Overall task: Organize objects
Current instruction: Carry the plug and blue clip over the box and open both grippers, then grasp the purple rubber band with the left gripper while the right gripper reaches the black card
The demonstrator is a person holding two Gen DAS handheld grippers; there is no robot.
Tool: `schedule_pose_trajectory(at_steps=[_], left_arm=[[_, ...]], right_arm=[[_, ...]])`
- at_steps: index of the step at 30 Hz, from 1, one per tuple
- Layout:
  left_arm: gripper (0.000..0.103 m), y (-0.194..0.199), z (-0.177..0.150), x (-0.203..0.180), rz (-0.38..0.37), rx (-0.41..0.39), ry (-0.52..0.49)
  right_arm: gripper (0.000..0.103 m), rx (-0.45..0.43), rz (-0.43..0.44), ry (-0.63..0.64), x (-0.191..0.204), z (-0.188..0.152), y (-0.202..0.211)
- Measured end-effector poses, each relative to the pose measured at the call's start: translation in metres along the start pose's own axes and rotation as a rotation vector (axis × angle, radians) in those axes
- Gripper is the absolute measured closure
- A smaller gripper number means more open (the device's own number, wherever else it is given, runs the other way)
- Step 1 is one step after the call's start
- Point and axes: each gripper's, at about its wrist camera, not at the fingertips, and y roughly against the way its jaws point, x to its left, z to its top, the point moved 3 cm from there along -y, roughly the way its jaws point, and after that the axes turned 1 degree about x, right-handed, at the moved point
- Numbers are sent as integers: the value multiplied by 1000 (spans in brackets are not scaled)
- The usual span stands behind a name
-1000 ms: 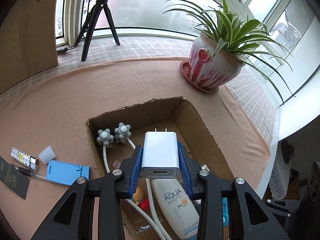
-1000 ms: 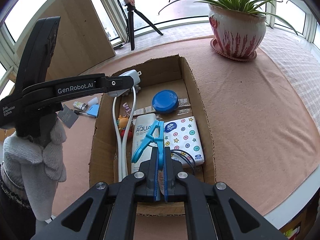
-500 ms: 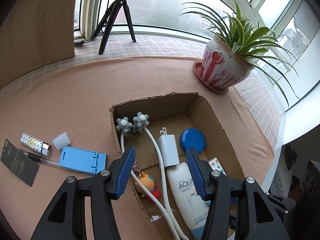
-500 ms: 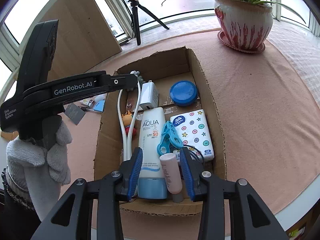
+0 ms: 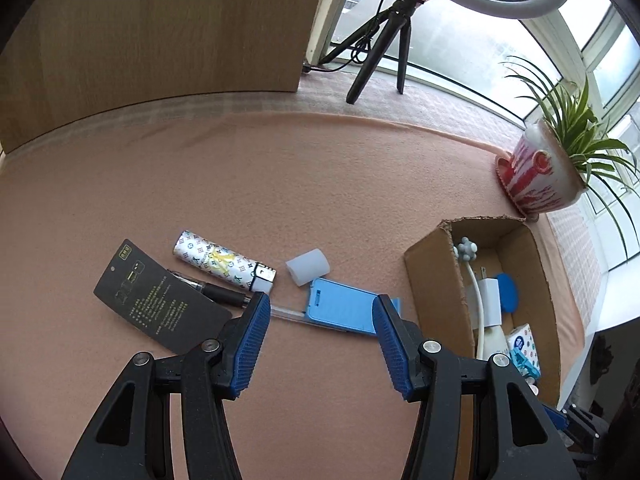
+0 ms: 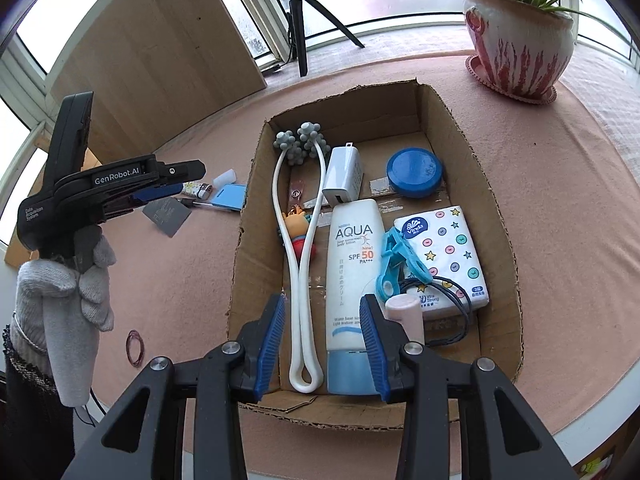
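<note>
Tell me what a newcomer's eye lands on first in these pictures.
First, the open brown cardboard box in the middle of the pink cloth, packed with a white AQUA sunscreen tube beside a dotted tissue pack. Next, the red-and-white potted spider plant behind it, by the window.

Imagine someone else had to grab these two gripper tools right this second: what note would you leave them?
Left gripper: open, empty, over the loose items on the pink cloth.
Right gripper: open, empty, above the cardboard box.
Done, in the box: charger, sunscreen tube, blue clip, tissue pack, blue lid, massager.
Left, on the cloth: blue phone stand, lighter, white cap, pen, black card.
</note>
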Motion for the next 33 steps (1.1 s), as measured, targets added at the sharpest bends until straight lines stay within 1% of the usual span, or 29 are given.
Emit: schedule_pose_trajectory(at_steps=[4,6,8,10,12,15,18,23,26,28,31,33], left_arm=[[47,-7,13,37,33,20,46],[47,-11,19,50,51,25,51],[47,-15,26,59,50,32,52],[52,-20,33,68,65,47,41],[62,-26,37,79,93,66,45],[68,-34,37,94,112,92,49],[75,-37,30,102,116,114,40],[78,-35,13,103,82,138,6],[79,-35,-7,95,70,158,-23],[79,-30,-20,92,60,152,-44],[79,-22,-42,86,22,157,-61],[79,-18,-59,80,2,166,-100]], right_arm=[[67,3,-4,-15,5,-5,-2],[68,3,-8,-26,7,-8,-2],[67,3,-11,-37,9,-10,-1],[68,1,-18,-46,10,-12,1],[68,-1,-24,-54,11,-14,3],[67,-5,-31,-68,12,-15,4],[68,-10,-35,-79,12,-16,6],[67,-7,-32,-87,17,-13,3],[67,4,-19,-79,24,-10,-2],[67,10,-10,-64,31,-8,-6],[67,14,6,-32,44,-6,-9],[67,21,17,-10,53,-5,-13]])
